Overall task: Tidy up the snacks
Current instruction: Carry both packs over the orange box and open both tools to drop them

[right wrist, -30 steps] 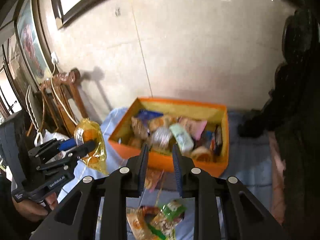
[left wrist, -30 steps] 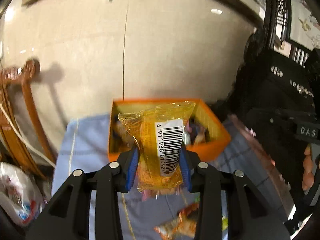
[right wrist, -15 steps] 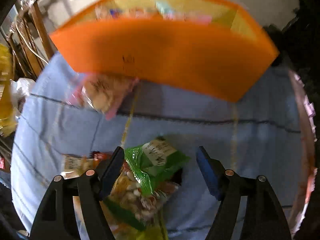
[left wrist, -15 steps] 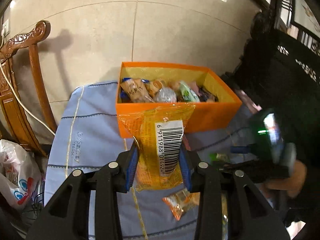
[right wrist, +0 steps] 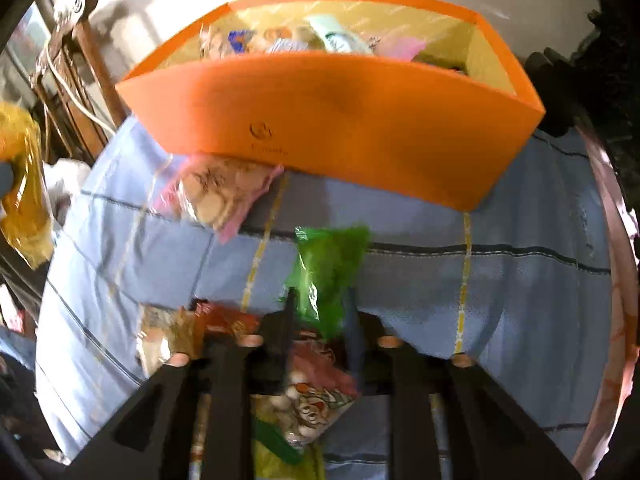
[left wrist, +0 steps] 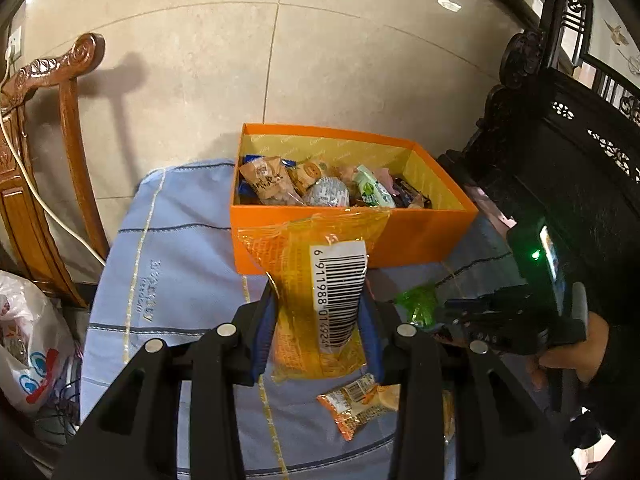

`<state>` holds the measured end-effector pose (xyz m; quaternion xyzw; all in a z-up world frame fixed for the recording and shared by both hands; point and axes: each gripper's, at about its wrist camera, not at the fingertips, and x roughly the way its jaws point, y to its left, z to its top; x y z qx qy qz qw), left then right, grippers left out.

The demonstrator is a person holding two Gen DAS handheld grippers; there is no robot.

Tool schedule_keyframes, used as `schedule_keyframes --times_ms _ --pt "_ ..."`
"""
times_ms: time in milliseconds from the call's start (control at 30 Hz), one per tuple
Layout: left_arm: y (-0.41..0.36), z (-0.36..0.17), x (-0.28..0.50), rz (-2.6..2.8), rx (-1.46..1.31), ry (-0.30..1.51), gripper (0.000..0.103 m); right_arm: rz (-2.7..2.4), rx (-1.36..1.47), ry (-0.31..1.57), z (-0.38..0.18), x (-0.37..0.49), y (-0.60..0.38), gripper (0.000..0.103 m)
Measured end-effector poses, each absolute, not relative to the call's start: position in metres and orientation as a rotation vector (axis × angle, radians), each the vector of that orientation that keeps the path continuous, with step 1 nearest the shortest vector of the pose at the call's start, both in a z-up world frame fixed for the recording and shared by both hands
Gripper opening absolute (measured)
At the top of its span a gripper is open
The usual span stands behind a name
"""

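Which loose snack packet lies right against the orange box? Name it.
The pink packet of round biscuits: its corner touches the orange box front wall. The green packet sits in the right tool; the orange-brown ones lie farther back.

One orange box (left wrist: 400, 236), two grippers, one blue cloth (left wrist: 180, 264), one wooden chair (left wrist: 60, 128)

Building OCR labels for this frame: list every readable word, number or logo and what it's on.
"6 911988 01492…" with last digit hidden: barcode label on the yellow snack packet in the left tool.
Embroidered word on the blue cloth: too blurred to read.
Round logo and word on the orange box front: unreadable.
Brown packet in the box: print too small.
Barcode on the small orange packet: too small.
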<state>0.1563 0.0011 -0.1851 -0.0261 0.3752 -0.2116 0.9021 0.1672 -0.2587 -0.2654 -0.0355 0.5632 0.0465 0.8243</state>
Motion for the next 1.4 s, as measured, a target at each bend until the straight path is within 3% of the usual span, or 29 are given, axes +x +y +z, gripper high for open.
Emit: schedule_keyframes --times_ms 33,267,300,333,433,467,733,1033,1333,1400 --pt "-0.001 -0.187 0.156 -0.442 -0.048 0.781 0.036 0.087 -0.074 1.197 -0.269 0.168 -0.262 0.07" --pt "-0.001 -0.193 0.148 -0.441 -0.027 0.801 0.036 -0.025 0.159 1.19 -0.291 0.19 -0.283 0.071" --pt "0.001 -0.194 0.148 -0.437 -0.028 0.805 0.036 -0.027 0.165 1.194 -0.294 0.191 -0.283 0.068" --pt "0.003 -0.196 0.148 -0.431 -0.032 0.809 0.036 -0.031 0.164 1.219 -0.3 0.194 -0.281 0.054" --pt "0.01 -0.2 0.15 -0.413 -0.046 0.821 0.036 -0.039 0.095 1.233 -0.305 0.196 -0.27 0.038" --pt "0.012 -0.2 0.15 -0.409 -0.052 0.821 0.036 -0.03 0.096 1.23 -0.304 0.195 -0.269 0.037" --pt "0.006 -0.186 0.155 -0.441 -0.067 0.781 0.036 0.056 0.146 1.027 -0.218 0.165 -0.265 0.036" --pt "-0.039 -0.115 0.198 -0.495 -0.024 0.652 0.036 0.08 -0.004 0.763 -0.073 0.183 -0.256 0.036" --pt "-0.073 -0.067 0.26 -0.465 0.021 0.562 0.036 0.046 -0.056 0.707 -0.027 0.233 -0.261 0.037" --pt "-0.081 -0.068 0.278 -0.45 0.027 0.556 0.054 0.062 -0.028 0.759 -0.037 0.262 -0.263 0.046"
